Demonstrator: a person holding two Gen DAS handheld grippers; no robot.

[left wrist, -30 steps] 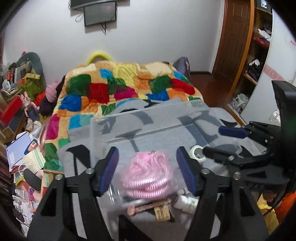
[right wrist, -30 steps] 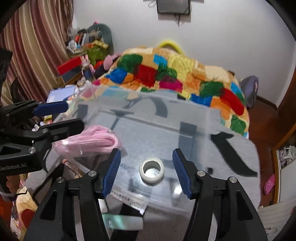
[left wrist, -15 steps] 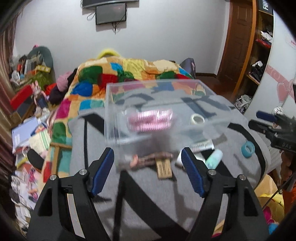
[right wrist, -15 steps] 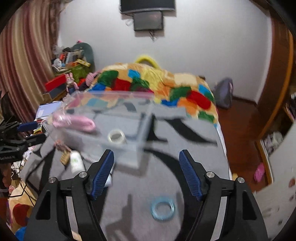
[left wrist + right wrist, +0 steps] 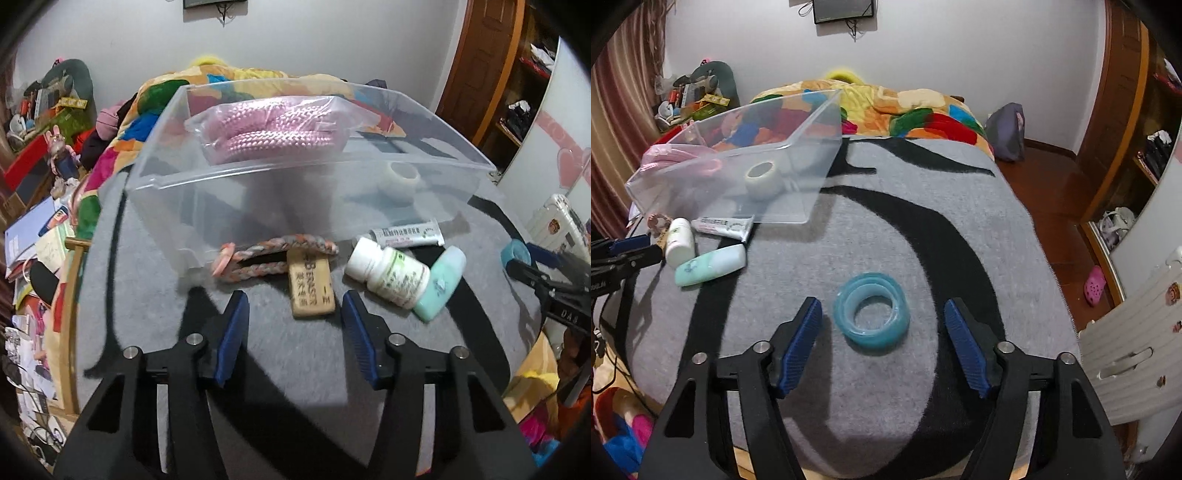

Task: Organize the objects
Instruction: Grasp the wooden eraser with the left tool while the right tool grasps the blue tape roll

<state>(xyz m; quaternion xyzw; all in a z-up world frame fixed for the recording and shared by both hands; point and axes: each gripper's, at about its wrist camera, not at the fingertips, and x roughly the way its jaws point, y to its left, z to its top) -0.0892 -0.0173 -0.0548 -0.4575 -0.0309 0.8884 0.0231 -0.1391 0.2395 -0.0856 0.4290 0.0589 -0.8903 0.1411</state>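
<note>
right now your left gripper point(image 5: 293, 343) is spread apart and empty, with the eraser point(image 5: 311, 288) just ahead of its fingers on the grey blanket point(image 5: 295, 373). beyond it lie a braided band point(image 5: 273, 254), a white bottle point(image 5: 388, 277), a mint tube point(image 5: 439, 288) and the clear bin point(image 5: 236, 184) holding pink rope point(image 5: 273, 133). your right gripper point(image 5: 882, 343) is also wide apart, straddling the blue tape roll point(image 5: 871, 310) without touching it.
</note>
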